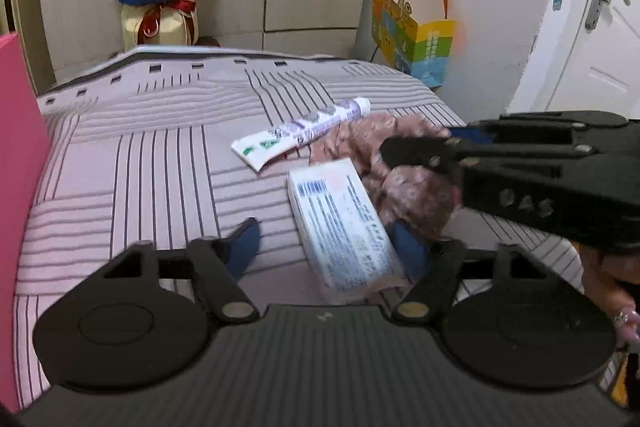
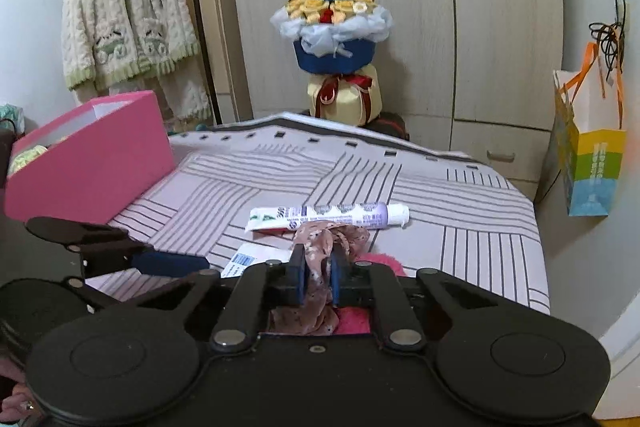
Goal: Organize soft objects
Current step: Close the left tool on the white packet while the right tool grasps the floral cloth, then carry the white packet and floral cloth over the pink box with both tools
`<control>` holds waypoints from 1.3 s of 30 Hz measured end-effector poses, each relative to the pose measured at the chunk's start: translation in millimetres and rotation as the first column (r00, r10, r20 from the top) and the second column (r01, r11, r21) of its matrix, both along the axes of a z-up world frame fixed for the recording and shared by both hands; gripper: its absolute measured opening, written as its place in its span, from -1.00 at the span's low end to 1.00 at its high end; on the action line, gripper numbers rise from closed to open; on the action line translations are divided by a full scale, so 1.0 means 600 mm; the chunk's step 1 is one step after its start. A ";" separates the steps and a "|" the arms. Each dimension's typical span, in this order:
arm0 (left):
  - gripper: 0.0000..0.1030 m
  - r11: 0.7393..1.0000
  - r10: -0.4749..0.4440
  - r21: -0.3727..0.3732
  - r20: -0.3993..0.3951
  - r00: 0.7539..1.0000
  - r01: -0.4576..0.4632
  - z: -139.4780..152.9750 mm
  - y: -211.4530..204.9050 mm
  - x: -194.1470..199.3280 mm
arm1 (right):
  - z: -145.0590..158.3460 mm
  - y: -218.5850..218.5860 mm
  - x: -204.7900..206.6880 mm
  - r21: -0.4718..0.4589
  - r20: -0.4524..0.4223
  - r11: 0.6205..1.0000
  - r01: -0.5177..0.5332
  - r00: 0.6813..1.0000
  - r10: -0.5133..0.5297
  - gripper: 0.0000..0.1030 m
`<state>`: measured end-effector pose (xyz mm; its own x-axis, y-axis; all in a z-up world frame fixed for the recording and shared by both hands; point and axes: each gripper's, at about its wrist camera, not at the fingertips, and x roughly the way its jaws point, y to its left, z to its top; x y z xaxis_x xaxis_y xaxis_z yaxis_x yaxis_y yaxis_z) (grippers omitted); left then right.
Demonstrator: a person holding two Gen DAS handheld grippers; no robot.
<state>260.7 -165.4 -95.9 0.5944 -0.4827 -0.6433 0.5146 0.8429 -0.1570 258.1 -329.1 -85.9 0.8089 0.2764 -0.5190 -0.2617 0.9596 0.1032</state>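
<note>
Pinching crumpled floral cloth (image 2: 320, 263), right hand-held gripper (image 2: 318, 277)

Thin, crumpled printed cloth on the pinkish scarf (image 2: 320, 259), pinched between the matt blue pads (image 2: 334, 277) of the black plastic right gripper (image 2: 318, 279), with glossy film on the wipes packet (image 1: 344, 227) and smooth, shiny plastic on the tube (image 1: 304, 131). Soft woven, striped fabric across the bedcover (image 1: 140, 163); matt card on the pink box (image 2: 92, 163), pale wood-grain laminate on the wardrobe (image 2: 400, 7) with bright metal handles. Same matt black plastic and dull metal rivets on the left gripper (image 1: 324, 247); thick, nubbly knit on the cardigan (image 2: 128, 11).
</note>
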 end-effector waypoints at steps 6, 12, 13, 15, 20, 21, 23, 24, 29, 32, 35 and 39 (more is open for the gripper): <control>-0.26 0.998 0.018 -0.061 -0.073 0.997 -0.023 0.000 0.034 0.003 | 0.006 0.006 -0.025 -0.007 0.017 1.000 -0.026 1.000 0.026 -0.75; -0.24 0.997 0.055 -0.052 -0.081 0.995 -0.059 0.001 0.060 -0.008 | 0.001 0.020 -0.053 0.006 -0.017 0.996 -0.089 0.996 0.089 -0.74; -0.23 0.997 0.060 -0.053 -0.085 0.995 -0.064 0.002 0.059 -0.006 | -0.002 0.026 -0.054 -0.013 -0.019 0.996 -0.084 0.996 0.084 -0.74; -0.19 0.997 0.064 -0.038 -0.075 0.995 -0.067 0.003 0.053 -0.003 | -0.009 0.040 -0.054 -0.068 -0.021 0.995 -0.075 0.997 0.073 -0.65; -0.15 0.997 0.072 -0.002 -0.025 0.997 -0.072 -0.002 0.035 0.002 | -0.027 0.061 -0.056 -0.144 -0.034 0.987 -0.078 0.997 0.074 -0.47; -0.15 0.997 0.077 0.001 -0.014 0.997 -0.077 -0.003 0.034 0.001 | -0.031 0.062 -0.055 -0.146 -0.041 0.986 -0.076 0.997 0.071 -0.36; -0.15 0.996 0.087 0.005 0.003 0.996 -0.087 -0.005 0.031 -0.001 | -0.038 0.067 -0.052 -0.168 -0.058 0.983 -0.069 0.997 0.060 -0.09; -0.15 0.996 0.087 0.009 0.011 0.996 -0.087 -0.006 0.030 -0.002 | -0.042 0.070 -0.052 -0.180 -0.058 0.981 -0.066 0.997 0.056 -0.07; -0.23 0.995 0.095 0.039 0.036 0.995 -0.096 -0.008 0.025 -0.009 | -0.047 0.071 -0.051 -0.142 -0.058 0.989 -0.032 0.998 0.024 -0.01; -0.26 0.994 0.102 0.041 0.029 0.994 -0.104 -0.005 0.030 -0.011 | -0.046 0.076 -0.062 -0.124 -0.057 0.992 -0.021 0.998 0.014 -0.48; -0.27 0.993 0.119 0.001 -0.001 0.993 -0.119 -0.003 0.044 -0.016 | -0.042 0.094 -0.083 -0.142 -0.021 0.990 -0.005 1.000 0.002 -0.64; -0.27 0.990 0.133 -0.052 -0.014 0.991 -0.133 0.003 0.066 -0.037 | -0.036 0.108 -0.120 -0.093 0.004 0.996 0.005 1.000 -0.005 -0.65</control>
